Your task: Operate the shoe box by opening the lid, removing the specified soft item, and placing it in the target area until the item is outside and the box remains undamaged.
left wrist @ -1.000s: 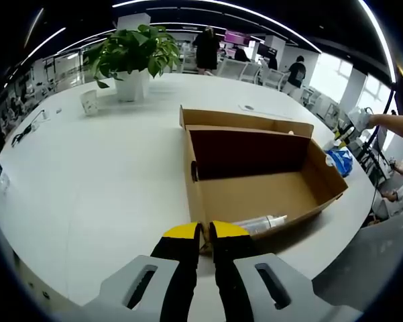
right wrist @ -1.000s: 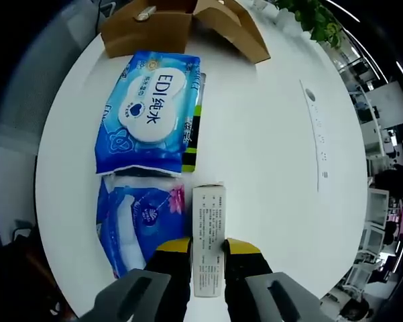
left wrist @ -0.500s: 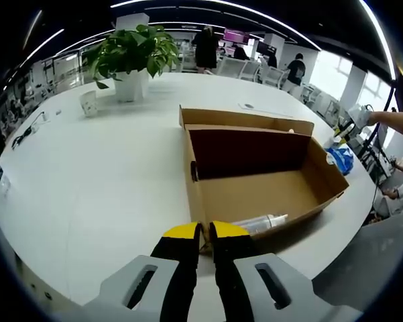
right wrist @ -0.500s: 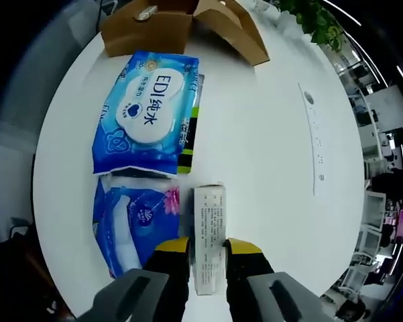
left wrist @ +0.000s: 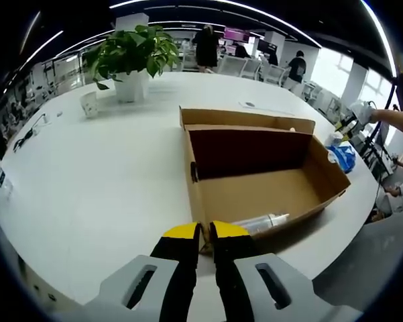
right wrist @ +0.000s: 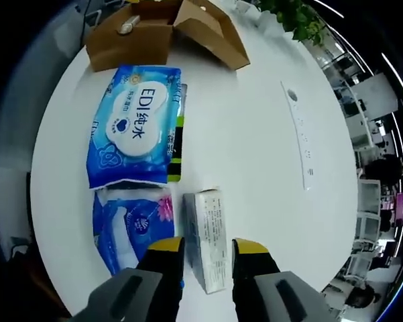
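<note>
Cardboard box (left wrist: 261, 168) lies open on the table (left wrist: 87, 174), lid folded back; a bottle (left wrist: 258, 223) rests inside. Left gripper (left wrist: 200, 231), jaws closed on nothing, waits at its corner. Right gripper (right wrist: 201, 245) stands parted astride the carton (right wrist: 206, 236), which lies beside two wipe packs (right wrist: 135, 134), outside the box.

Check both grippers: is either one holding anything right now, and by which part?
The left gripper is shut on the shoe box, at its near corner. The right gripper holds nothing; its jaws stand open around the small white carton on the table.
</note>
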A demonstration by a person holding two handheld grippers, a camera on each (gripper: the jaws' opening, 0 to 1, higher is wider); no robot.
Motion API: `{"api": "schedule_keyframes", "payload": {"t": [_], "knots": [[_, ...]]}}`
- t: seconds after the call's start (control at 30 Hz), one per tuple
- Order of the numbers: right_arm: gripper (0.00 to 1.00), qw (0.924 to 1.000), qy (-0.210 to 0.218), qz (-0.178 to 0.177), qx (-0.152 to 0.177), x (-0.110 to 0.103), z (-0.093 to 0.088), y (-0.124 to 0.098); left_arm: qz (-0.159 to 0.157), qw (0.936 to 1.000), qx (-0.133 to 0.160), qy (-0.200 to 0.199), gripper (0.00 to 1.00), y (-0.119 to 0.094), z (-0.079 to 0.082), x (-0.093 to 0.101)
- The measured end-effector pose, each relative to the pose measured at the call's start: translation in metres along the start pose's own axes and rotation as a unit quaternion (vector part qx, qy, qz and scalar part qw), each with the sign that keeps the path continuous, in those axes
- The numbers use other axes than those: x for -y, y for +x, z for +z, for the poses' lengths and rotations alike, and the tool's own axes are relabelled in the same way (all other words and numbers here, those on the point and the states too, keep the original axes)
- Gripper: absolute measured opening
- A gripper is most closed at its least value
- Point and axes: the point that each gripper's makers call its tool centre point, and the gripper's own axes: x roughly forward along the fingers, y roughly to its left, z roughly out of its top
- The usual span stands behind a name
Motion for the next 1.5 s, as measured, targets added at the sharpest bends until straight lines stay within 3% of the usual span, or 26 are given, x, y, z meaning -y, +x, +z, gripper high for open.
{"api": "schedule_keyframes", "payload": {"t": [0.23, 0.47, 0.87, 1.1, 1.23, 1.5], "knots": [[0.34, 0.9973, 0.065, -0.02, 0.028, -0.004, 0.0, -0.015, -0.001, 0.9999, 0.003, 0.013, 0.07, -0.004, 0.006, 0.001], [0.46, 0.9884, 0.131, -0.036, 0.068, -0.002, 0.002, -0.03, -0.006, 0.9994, 0.01, 0.032, 0.1, -0.009, 0.016, 0.008], [0.64, 0.9761, 0.191, -0.032, 0.097, -0.033, 0.007, -0.057, -0.045, 0.9945, 0.006, 0.095, 0.16, -0.008, 0.034, 0.029], [0.8, 0.9675, 0.223, -0.03, 0.115, -0.047, 0.015, -0.066, -0.096, 0.9838, -0.018, 0.15, 0.21, -0.001, 0.043, 0.043], [0.88, 0.9616, 0.241, -0.036, 0.126, -0.051, 0.021, -0.073, -0.119, 0.972, -0.039, 0.199, 0.24, 0.002, 0.046, 0.047], [0.97, 0.9401, 0.295, -0.06, 0.161, -0.058, 0.032, -0.088, -0.154, 0.9544, -0.054, 0.25, 0.31, 0.005, 0.058, 0.051]]}}
